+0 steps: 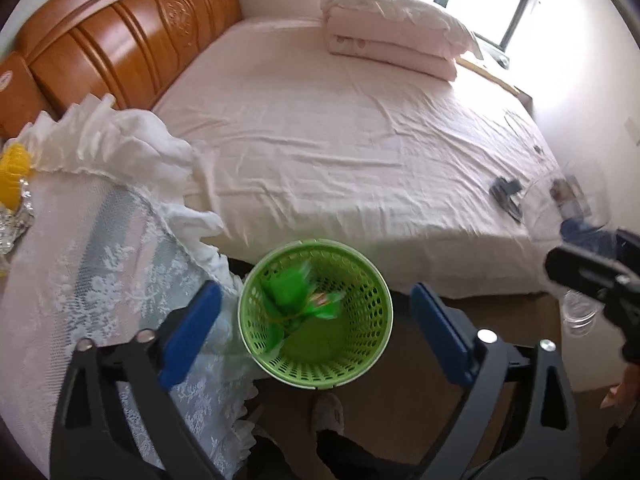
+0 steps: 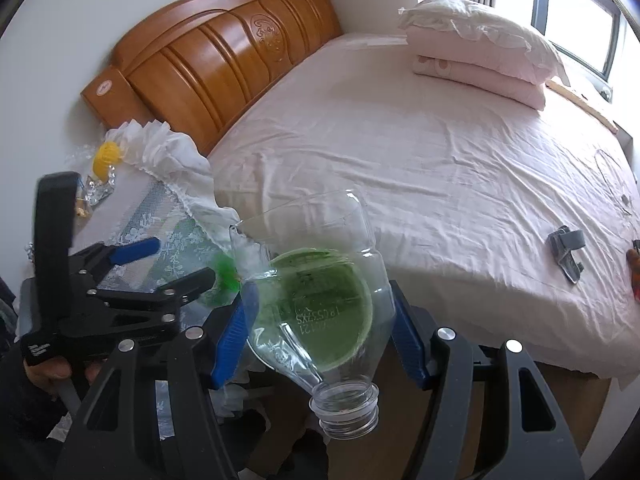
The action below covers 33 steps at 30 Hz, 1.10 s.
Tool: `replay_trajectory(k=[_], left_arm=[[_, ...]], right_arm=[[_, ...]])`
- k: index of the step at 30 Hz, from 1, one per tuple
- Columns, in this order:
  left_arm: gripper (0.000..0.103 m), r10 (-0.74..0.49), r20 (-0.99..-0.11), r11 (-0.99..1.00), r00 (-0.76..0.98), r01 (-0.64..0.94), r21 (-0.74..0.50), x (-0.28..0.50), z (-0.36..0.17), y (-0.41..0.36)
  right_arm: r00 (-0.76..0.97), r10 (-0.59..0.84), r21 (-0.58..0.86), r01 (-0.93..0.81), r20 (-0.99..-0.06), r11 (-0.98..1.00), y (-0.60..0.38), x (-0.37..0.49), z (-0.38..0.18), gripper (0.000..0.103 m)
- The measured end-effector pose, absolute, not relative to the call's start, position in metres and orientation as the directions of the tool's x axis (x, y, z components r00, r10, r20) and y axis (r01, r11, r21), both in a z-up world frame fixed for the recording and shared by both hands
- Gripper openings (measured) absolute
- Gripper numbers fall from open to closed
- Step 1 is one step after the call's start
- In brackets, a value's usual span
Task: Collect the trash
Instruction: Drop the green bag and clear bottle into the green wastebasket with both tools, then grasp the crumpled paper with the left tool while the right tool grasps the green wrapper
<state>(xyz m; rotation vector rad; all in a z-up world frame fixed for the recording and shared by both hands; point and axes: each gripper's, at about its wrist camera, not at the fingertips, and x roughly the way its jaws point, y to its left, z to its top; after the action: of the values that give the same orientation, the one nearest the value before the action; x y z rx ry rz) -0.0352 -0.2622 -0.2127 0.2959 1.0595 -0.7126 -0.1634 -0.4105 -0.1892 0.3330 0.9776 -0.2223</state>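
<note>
A green perforated waste basket [image 1: 316, 312] stands on the floor beside the bed and holds green wrappers [image 1: 304, 296]. My left gripper [image 1: 316, 316] is open above it, with nothing between its blue pads. My right gripper [image 2: 324, 320] is shut on a clear plastic bottle [image 2: 316, 292], its open neck pointing toward the camera. The basket [image 2: 320, 312] shows green through the bottle. The bottle's neck [image 1: 578, 314] shows in the left wrist view, below the right gripper's black body. The left gripper [image 2: 172, 268] shows in the right wrist view at the left.
A bed with a pink sheet [image 1: 340, 128] and a wooden headboard [image 1: 120, 40] fills the view. Folded bedding [image 1: 392, 40] lies at its far side. A lace-covered nightstand [image 1: 80, 280] with a yellow item [image 1: 12, 176] stands at left. A small grey object [image 2: 566, 252] lies on the bed.
</note>
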Motion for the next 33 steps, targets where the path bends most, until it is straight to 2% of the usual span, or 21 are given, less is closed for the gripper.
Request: replay_trajectory(k=[15,17,19,26,33], left_arm=[[0.095,-0.369,-0.818,0.832,0.441,0.548,-0.08,-0.024,-0.144,-0.204],[0.095,-0.366,-0.812,0.837,0.456,0.542,-0.073,-0.026,-0.137,-0.196],[0.095,-0.362,-0.806,0.843,0.468,0.534,-0.068,-0.028,-0.131,-0.189],[0.095,-0.362,-0.786,0.857,0.501,0.511,-0.069,-0.034,-0.11,-0.163],[0.095,-0.366,-0.764,0.867,0.531,0.492,-0.074,-0.038,-0.095,-0.137]], right_arm=[[0.516,0.051,0.211,0.256,-0.855,0.943,-0.381,-0.109,-0.227,0.065],[0.501,0.027,0.183,0.266,-0.865,0.947,-0.374,-0.103,-0.232,0.09],[0.504,-0.043,0.134,0.31,-0.863,0.941,-0.37,-0.102,-0.229,0.099],[0.532,-0.082,0.185,0.43,-0.843,0.884,-0.374,-0.123,-0.186,0.101],[0.581,-0.113,0.196,0.442,-0.806,0.876,-0.36,-0.136,-0.146,0.101]])
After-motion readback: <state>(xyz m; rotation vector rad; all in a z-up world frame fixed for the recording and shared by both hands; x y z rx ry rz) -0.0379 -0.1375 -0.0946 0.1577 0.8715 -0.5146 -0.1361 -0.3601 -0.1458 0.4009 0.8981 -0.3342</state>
